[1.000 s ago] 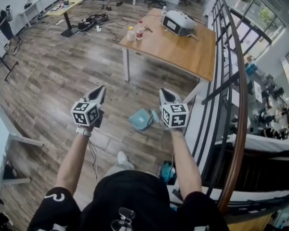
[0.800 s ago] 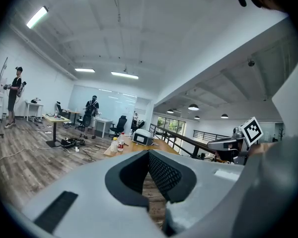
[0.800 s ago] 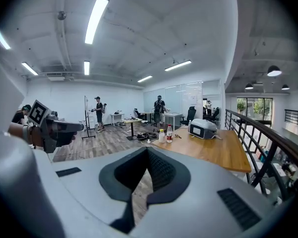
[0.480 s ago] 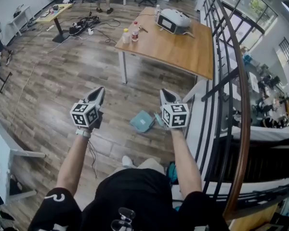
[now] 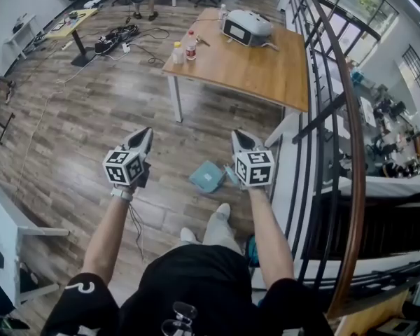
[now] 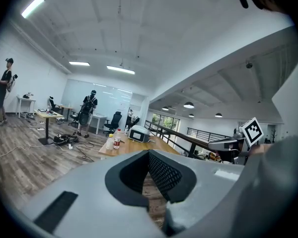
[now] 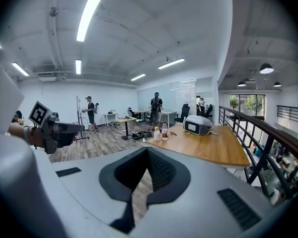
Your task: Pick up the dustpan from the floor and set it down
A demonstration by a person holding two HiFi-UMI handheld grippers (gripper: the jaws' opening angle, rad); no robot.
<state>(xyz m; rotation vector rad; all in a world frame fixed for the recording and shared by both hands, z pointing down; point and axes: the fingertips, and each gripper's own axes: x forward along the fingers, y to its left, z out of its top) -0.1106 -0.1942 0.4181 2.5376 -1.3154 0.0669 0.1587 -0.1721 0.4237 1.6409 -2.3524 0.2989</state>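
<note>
A long wooden bench with white legs (image 5: 266, 75) stands beyond the hands. It carries a white boxy machine (image 5: 246, 28), a pale small bottle (image 5: 176, 52) and a red-labelled bottle (image 5: 191, 46). A dark metal railing with a brown handrail (image 5: 336, 117) runs down the right side.

The flat teal plastic dustpan (image 5: 206, 176) lies on the grey-brown plank floor (image 5: 77, 131). It sits between the two tools, closer to the right one, just ahead of the person's light shoe (image 5: 223, 211).

The left tool (image 5: 145, 134) and the right tool (image 5: 239, 136) hover above the floor. Each is clenched, pads meeting at the tip with nothing in them. In both gripper views only floor planks show through the gap under the pads.

The dustpan's long axis runs roughly across the head view, rising slightly to the right. A narrower teal part reaches toward the right tool, its end hidden behind that tool. Another teal object (image 5: 246, 249) near the foot of the railing is mostly covered by the person's arm and too cut off to identify.
</note>
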